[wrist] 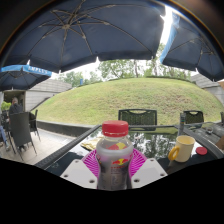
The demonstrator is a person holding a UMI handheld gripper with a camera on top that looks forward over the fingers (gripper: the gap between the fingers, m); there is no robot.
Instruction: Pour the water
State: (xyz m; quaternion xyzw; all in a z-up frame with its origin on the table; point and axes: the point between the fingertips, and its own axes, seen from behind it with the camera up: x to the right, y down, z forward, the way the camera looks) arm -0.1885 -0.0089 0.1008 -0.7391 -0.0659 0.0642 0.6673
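A clear plastic bottle with a red cap and a red and yellow label stands upright between my fingers. Both magenta pads press on its sides, so my gripper is shut on it and holds it above a dark glass table. A yellow cup stands on the table to the right, beyond the fingers. The bottle's lower part is hidden by the gripper.
A small red thing lies next to the cup. Black chairs stand behind the table, more chairs at the left. A large dark umbrella spans overhead. A grassy mound lies beyond.
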